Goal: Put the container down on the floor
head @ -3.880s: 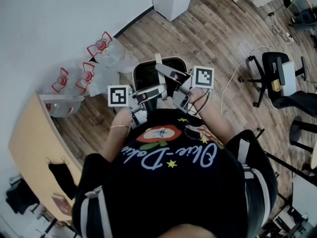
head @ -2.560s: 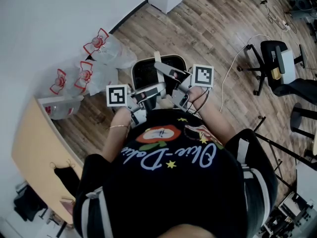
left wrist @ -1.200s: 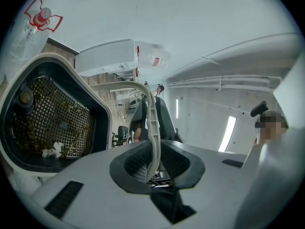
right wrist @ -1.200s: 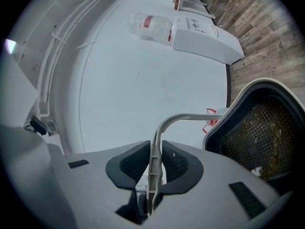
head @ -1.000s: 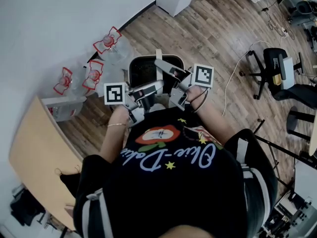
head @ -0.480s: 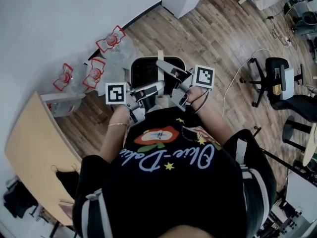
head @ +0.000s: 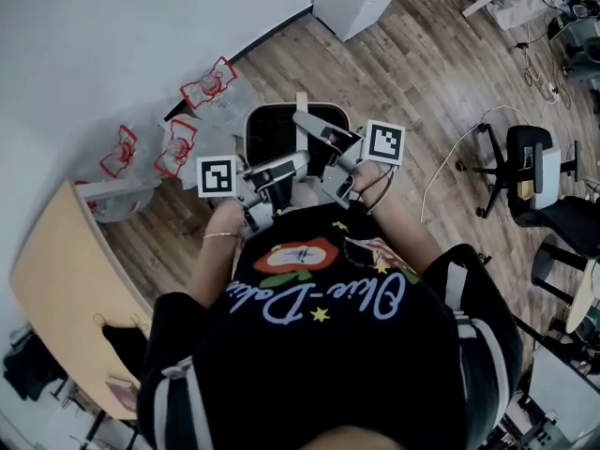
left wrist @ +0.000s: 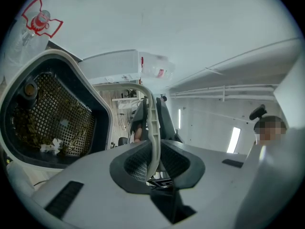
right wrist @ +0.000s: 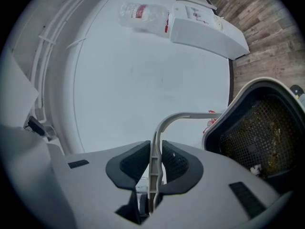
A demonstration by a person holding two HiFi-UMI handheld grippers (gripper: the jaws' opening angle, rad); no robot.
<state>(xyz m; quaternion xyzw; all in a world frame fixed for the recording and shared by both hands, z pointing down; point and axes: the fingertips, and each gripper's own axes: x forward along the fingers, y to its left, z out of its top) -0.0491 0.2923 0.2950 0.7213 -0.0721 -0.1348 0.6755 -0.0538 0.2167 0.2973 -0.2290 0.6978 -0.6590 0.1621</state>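
Grippers: you hold two, one in each hand, close together in front of your chest.
Left gripper point(left wrist: 152, 159): its two jaws are nearly together and press on the thin white handle point(left wrist: 152, 123) from both sides.
Right gripper point(right wrist: 152, 165): its two jaws are closed on the same handle in the same way, a little wider than the left ones.
Container point(head: 249, 127): one, with a white rim and a dark inside. It hangs in front of you over the wood floor point(head: 412, 73), close to the white wall point(head: 112, 26). The views do not show if its bottom touches the floor.
Handle: one curved bar, and both grippers grip it.
Inside the container: one black mesh basket point(left wrist: 52, 118) with brownish bits and one pale scrap on it.
Bags: three clear bags with red print point(head: 176, 146) lie by the wall at your left.
Other things: one light wooden tabletop point(head: 66, 279) at your left, and one black office chair point(head: 530, 172) well apart at your right.
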